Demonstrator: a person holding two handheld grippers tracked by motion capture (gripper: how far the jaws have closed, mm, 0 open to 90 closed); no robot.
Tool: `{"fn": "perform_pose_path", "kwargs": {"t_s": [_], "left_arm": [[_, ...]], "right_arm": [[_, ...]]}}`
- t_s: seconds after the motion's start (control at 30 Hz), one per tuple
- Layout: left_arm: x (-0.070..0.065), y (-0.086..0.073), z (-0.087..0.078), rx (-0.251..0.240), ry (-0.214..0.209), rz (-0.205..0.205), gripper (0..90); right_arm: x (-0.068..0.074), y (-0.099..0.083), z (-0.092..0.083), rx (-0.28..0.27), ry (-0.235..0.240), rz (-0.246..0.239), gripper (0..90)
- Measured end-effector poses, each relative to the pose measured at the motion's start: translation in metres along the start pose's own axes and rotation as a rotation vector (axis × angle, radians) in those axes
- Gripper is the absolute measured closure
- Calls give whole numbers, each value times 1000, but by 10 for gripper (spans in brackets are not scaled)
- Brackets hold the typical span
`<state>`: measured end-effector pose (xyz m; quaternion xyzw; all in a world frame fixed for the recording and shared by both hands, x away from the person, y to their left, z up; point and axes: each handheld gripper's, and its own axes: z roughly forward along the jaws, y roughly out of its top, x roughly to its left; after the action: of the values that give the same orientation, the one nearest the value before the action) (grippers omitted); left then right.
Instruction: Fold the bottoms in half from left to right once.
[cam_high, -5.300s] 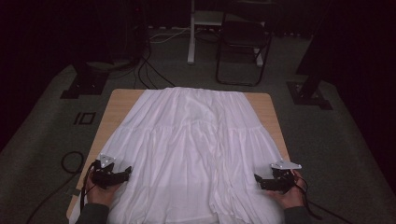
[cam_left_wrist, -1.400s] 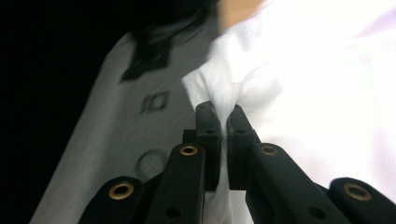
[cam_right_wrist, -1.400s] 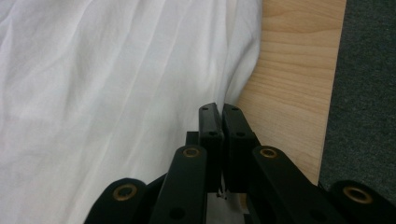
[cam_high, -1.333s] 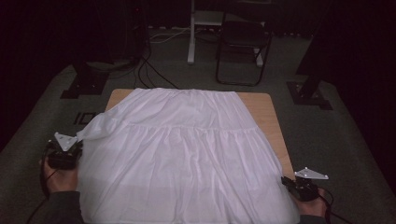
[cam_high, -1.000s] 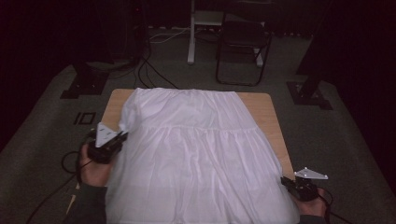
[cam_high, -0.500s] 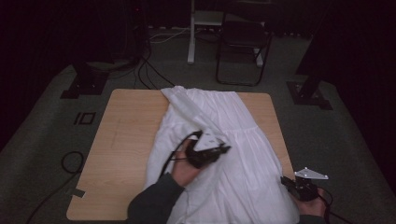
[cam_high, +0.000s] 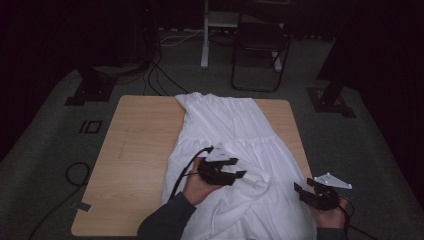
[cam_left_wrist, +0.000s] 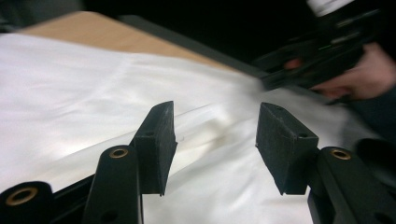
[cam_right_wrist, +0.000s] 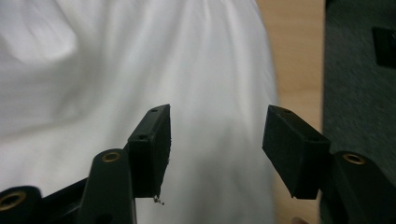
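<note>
Folding the white gathered cotton skirt (cam_high: 235, 150) lengthwise on the pale wooden table (cam_high: 135, 150), the left gripper (cam_high: 239, 176) and right gripper (cam_high: 306, 192) have just opened their jaws halfway, empty. The loose fold may slump; the right hem overhangs the near edge, while bare tabletop lies left.

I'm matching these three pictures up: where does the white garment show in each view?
High view: white garment runs from the table's far middle to its near right edge.
Left gripper view: cloth spreads under the jaws.
Right gripper view: cloth covers the left and centre.
Shared landmark: the wooden table beside the cloth.
</note>
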<state>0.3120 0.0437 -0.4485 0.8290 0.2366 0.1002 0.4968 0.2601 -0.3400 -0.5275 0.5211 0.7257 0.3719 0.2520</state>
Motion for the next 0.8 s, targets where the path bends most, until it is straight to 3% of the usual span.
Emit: {"fn": "perform_pose_path", "kwargs": {"t_s": [0.03, 0.07, 0.1, 0.17, 0.3, 0.4, 0.5, 0.57, 0.67, 0.73, 0.77, 0.8], "left_arm": [[7, -9, -12, -1, 48, -10, 474], [7, -9, -12, -1, 48, -10, 474], [17, -23, -28, 13, 118, -26, 466], [28, -44, -44, 46, 204, -45, 464], [49, -84, -63, 119, 313, -108, 451], [62, -111, -70, 169, 381, -162, 434], [73, -132, -72, 196, 385, -237, 414], [77, -141, -70, 205, 379, -259, 413], [80, -151, -60, 241, 363, -289, 410], [77, -150, -56, 243, 357, -270, 435], [76, -147, -56, 253, 339, -241, 544], [75, -146, -56, 248, 335, -227, 728]], "right_arm": [[4, 3, -1, -8, 14, -4, 452], [4, 3, -1, -8, 14, -4, 452], [18, 16, 0, -20, 74, -29, 541], [23, 20, 2, -23, 94, -42, 557], [47, 38, 18, -14, 170, -83, 521], [54, 42, 26, -5, 183, -86, 487], [67, 47, 48, 35, 183, -111, 436], [69, 47, 51, 46, 184, -112, 426], [74, 45, 65, 109, 200, -128, 438], [77, 42, 68, 130, 220, -143, 605], [77, 42, 67, 133, 242, -155, 708], [78, 41, 64, 123, 242, -163, 790]]}}
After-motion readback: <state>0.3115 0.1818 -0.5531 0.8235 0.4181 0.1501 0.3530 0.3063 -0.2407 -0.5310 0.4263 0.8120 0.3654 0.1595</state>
